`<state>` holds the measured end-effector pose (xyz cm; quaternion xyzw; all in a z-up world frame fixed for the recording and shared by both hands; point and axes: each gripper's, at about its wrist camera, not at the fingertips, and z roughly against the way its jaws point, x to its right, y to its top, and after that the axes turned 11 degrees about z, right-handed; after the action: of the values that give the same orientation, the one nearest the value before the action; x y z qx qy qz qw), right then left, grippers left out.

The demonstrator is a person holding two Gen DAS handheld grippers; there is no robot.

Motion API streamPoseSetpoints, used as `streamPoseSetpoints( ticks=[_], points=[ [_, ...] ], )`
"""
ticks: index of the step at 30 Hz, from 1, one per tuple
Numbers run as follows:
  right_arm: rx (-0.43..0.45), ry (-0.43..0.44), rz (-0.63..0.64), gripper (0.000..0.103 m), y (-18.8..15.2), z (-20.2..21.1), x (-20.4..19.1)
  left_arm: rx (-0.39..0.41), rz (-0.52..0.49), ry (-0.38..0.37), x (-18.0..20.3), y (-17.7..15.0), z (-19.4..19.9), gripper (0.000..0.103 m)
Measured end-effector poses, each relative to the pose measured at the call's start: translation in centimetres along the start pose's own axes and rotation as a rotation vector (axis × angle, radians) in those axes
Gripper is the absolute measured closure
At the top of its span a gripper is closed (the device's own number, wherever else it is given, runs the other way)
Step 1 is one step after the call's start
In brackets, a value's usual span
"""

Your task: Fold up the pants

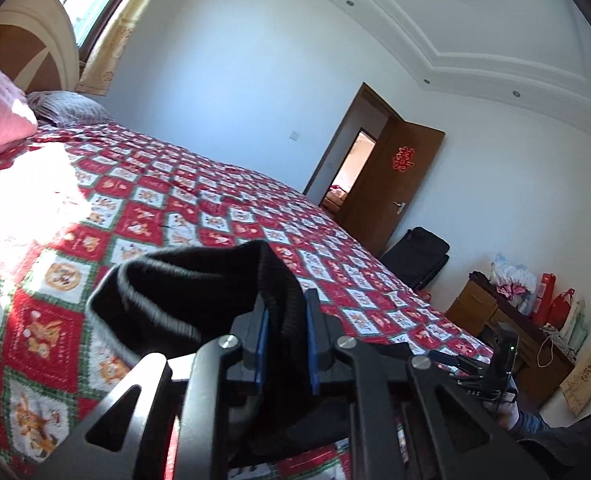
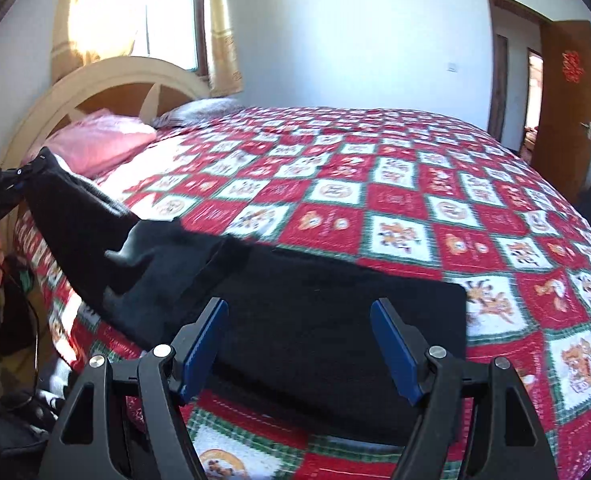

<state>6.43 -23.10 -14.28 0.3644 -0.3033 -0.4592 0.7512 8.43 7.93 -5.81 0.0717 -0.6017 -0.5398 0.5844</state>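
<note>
A: Where are the pants point(image 2: 295, 312)?

B: On the quilt point(image 2: 375, 200), near the bed's edge. The stretch in front of the right claw point(image 2: 299, 344) lies flat with a straight outer edge. The other end is raised off the bed toward the left.

A: Who holds that end?

B: The left claw point(image 1: 287, 340). Its blue pads point(image 1: 262, 344) are pinched on a bunched, ribbed piece of the black cloth, perhaps the waistband, though that is hard to tell.

A: And the right claw?

B: Spread wide, holding nothing. It hovers just above the flat part; contact cannot be judged.

A: How far along would one say?

B: Partway, likely. The flat part looks like legs laid together, so a lengthwise fold may be done. What seems left is carrying the raised end over the flat part, laying it down and smoothing it.

A: Anything else on the bed?

B: A pink pillow point(image 2: 99, 140) by the headboard point(image 2: 107, 76), well apart from the pants.
</note>
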Motion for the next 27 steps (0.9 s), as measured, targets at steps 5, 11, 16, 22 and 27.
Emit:
streamPoseSetpoints(
  ticks=[5,11,16,22,27],
  points=[
    [0.006,-0.053,-0.054,0.027,-0.7,1.3,3.0,-0.062,-0.086,-0.059,4.6,0.0,-3.7,0.087],
    [-0.03,-0.046,-0.054,0.027,-1.8,0.9,3.6,-0.084,-0.123,0.016,4.6,-0.3,-4.8,0.086],
    [-0.054,-0.006,-0.015,0.027,-2.2,-0.1,1.8,-0.056,-0.05,0.15,-0.7,-0.4,-1.3,0.086],
    [-0.104,0.045,0.039,0.026,-2.5,-2.1,-1.3,0.0,0.006,0.208,-5.1,1.0,2.0,0.086],
    [-0.102,0.075,0.116,0.026,-2.4,-2.7,-4.3,0.013,-0.06,0.191,-3.9,4.0,0.4,0.086]
  ],
)
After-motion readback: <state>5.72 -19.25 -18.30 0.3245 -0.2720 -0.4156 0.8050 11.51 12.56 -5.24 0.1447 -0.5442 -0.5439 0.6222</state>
